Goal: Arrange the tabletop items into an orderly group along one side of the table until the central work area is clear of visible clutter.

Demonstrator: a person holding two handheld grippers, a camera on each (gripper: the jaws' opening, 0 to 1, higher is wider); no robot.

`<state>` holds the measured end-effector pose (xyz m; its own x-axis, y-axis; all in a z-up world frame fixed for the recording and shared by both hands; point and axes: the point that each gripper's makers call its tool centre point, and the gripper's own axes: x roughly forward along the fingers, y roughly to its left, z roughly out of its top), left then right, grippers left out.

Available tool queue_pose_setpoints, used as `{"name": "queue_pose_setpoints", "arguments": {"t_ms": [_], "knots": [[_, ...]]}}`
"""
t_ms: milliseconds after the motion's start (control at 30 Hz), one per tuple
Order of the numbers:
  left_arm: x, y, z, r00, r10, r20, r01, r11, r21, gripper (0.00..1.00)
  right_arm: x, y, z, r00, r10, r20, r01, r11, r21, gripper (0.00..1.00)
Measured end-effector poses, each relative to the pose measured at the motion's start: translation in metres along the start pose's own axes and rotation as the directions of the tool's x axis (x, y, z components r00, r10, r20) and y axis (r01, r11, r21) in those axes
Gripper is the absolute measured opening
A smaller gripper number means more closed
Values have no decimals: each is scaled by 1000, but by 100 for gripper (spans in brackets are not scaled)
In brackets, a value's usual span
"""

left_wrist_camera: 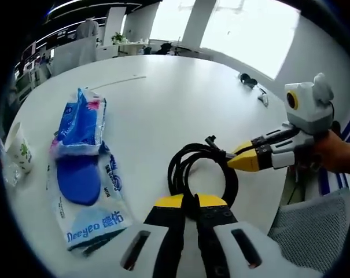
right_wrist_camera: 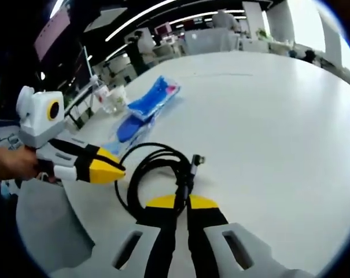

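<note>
A coiled black cable (left_wrist_camera: 180, 165) lies near the table's edge, its plug (left_wrist_camera: 210, 141) sticking up. My left gripper (left_wrist_camera: 190, 200) is shut on the near side of the coil. My right gripper (left_wrist_camera: 230, 160) comes in from the right, shut on the strand beside the plug. In the right gripper view the cable (right_wrist_camera: 134, 174) runs straight into my right gripper (right_wrist_camera: 183, 201), and the left gripper (right_wrist_camera: 120, 171) pinches the coil's left side. Two blue and white wipe packs (left_wrist_camera: 79, 124) (left_wrist_camera: 85, 197) lie to the left of the coil.
A paper cup (left_wrist_camera: 19, 150) and a crumpled clear cup (left_wrist_camera: 7, 174) stand at the table's left edge. Small dark items (left_wrist_camera: 248, 80) lie at the far right rim. A grey mesh chair (left_wrist_camera: 313, 231) sits just off the round white table (left_wrist_camera: 163, 98).
</note>
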<state>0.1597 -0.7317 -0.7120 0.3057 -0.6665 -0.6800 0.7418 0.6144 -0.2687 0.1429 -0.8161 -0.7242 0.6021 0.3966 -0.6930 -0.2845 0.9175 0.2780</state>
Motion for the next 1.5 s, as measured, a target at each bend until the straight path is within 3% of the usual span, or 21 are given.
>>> {"name": "queue_pose_setpoints", "arguments": {"t_ms": [367, 600, 867, 967, 1167, 1500], "knots": [[-1, -10, -10, 1000, -11, -20, 12, 1000, 20, 5, -4, 2, -13, 1000, -5, -16, 5, 1000, -10, 3], [-1, -8, -13, 1000, 2, -25, 0, 999, 54, 7, -2, 3, -16, 1000, -16, -21, 14, 996, -88, 4], [-2, -4, -11, 1000, 24, -4, -24, 993, 117, 8, -2, 1, -15, 999, -26, -18, 24, 992, -120, 6], [-2, -4, -10, 1000, 21, -3, -21, 993, 117, 10, -2, 0, -15, 999, -28, -18, 25, 991, -130, 6], [-5, 2, -9, 999, 47, 7, -47, 988, 149, 24, -2, -1, -6, 999, -37, 12, 39, 986, -163, 5], [-9, 11, -4, 997, 68, 28, -71, 985, 160, 32, -3, 2, 7, 997, -33, 72, 44, 988, -148, 22]]}}
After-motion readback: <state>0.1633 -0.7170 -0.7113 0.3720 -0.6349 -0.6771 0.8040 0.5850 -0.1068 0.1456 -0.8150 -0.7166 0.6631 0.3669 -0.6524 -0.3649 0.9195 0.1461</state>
